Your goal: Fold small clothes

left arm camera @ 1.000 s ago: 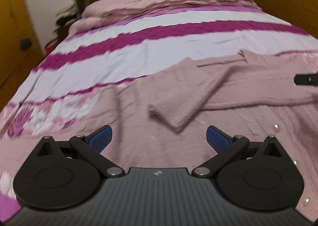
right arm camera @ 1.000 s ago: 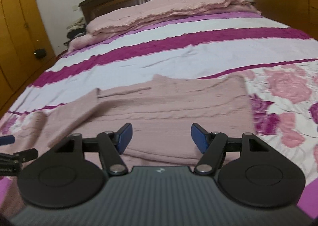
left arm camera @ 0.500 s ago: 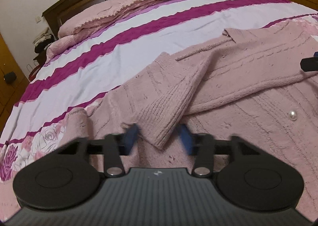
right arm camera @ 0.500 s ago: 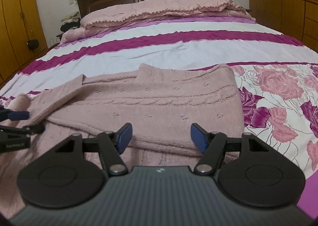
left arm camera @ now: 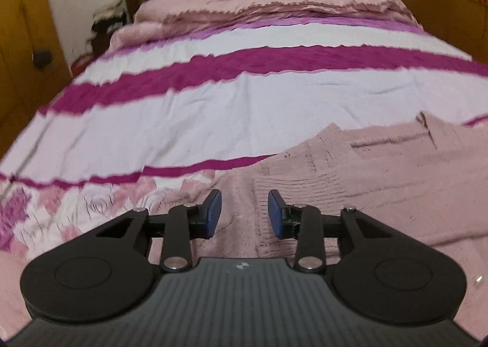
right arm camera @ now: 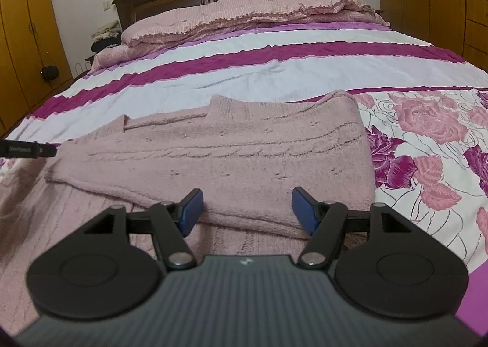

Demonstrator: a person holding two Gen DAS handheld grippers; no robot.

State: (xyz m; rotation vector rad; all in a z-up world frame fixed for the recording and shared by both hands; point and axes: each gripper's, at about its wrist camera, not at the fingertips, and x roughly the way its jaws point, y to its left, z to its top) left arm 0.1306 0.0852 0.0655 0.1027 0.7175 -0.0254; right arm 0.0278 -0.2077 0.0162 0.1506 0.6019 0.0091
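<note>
1. Left gripper [left arm camera: 242, 211] hung low over the pink knit cardigan [left arm camera: 381, 182], its blue fingers [left arm camera: 213, 212] standing apart with nothing between them; the view was smeared with motion blur.
2. Right gripper [right arm camera: 246, 209] also stood with its jaws wide apart, empty, over the near edge of a folded-over panel of the same cardigan [right arm camera: 231, 158].
3. That cardigan lay flat on the bed's striped and floral cover [right arm camera: 274, 78], one side already turned across the body. A pearl-like button [left arm camera: 478, 280] showed near the left gripper.
4. The step in hand looked like taking hold of the left sleeve or side to fold it inward.
5. To do it well, the fingers should drop onto a single edge of knit, close firmly enough to catch the thick weave, and lift only slightly.
6. Carrying the fabric across in one smooth sweep would likely keep the underlying layers from dragging or bunching.
</note>
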